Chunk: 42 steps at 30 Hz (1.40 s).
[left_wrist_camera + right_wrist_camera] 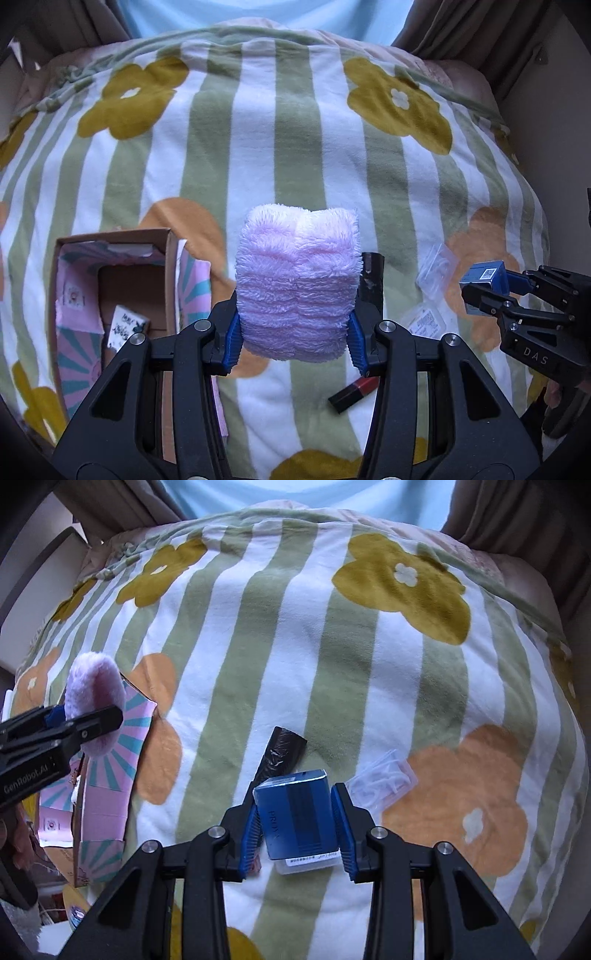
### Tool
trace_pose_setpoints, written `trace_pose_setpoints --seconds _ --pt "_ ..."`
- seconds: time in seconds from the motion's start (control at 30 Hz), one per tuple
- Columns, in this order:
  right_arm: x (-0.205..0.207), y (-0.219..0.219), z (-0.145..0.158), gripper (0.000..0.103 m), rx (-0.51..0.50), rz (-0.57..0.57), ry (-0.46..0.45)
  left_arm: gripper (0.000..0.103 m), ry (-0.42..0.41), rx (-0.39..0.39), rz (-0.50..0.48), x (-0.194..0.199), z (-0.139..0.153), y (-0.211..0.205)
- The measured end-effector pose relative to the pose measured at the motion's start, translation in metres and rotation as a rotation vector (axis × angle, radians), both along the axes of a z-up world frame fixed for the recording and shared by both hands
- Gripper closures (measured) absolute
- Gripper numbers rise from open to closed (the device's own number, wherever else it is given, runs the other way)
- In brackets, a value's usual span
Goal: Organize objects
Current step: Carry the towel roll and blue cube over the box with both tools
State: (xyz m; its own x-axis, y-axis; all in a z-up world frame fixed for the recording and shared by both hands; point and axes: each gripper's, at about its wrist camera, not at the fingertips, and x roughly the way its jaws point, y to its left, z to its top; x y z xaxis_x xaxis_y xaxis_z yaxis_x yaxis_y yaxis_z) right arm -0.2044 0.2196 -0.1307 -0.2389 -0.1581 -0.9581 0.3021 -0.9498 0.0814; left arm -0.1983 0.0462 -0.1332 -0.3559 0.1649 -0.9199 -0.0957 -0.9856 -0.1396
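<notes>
While both tools point down over the flowered blanket [295,147], we see the left gripper [293,332] clamped on a fluffy pink cloth [297,280], folded thick, ribbed and pale at its top, bulging past the blue pads. To its lower left sits an open cardboard box [110,266] with pink striped flaps. The right gripper [297,830] pinches a small blue box [297,812] with a darker blue band and faint lettering. Just ahead of those jaws lies a black wrapped item [282,753], with a clear plastic packet [384,779] to the right.
</notes>
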Motion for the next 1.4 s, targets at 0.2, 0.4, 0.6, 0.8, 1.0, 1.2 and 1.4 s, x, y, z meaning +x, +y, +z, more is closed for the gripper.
trace_pose_setpoints --seconds 0.2,0.4,0.6,0.8,1.0,1.2,1.4 --pt "0.042 -0.003 0.026 0.069 -0.008 -0.074 0.022 0.061 0.02 0.003 0.027 0.049 0.029 -0.012" --pt "0.078 -0.003 0.044 0.069 -0.005 -0.112 0.034 0.061 0.014 0.005 0.043 0.09 0.042 -0.016" --pt "0.107 0.001 0.048 0.069 -0.006 -0.155 0.041 0.061 0.014 -0.011 0.054 0.121 0.045 -0.017" --pt "0.118 -0.001 0.052 0.069 -0.007 -0.162 0.054 0.061 0.028 -0.011 0.04 0.13 0.05 -0.015" --pt "0.118 -0.008 0.059 0.069 -0.01 -0.15 0.074 0.061 0.042 -0.007 0.041 0.13 0.056 -0.018" --pt "0.114 -0.027 0.068 0.069 -0.014 -0.096 0.101 0.061 0.061 -0.002 0.076 0.13 0.065 -0.034" --pt "0.105 -0.06 0.071 0.069 -0.03 -0.008 0.107 0.061 0.069 -0.004 0.145 0.135 0.067 -0.062"
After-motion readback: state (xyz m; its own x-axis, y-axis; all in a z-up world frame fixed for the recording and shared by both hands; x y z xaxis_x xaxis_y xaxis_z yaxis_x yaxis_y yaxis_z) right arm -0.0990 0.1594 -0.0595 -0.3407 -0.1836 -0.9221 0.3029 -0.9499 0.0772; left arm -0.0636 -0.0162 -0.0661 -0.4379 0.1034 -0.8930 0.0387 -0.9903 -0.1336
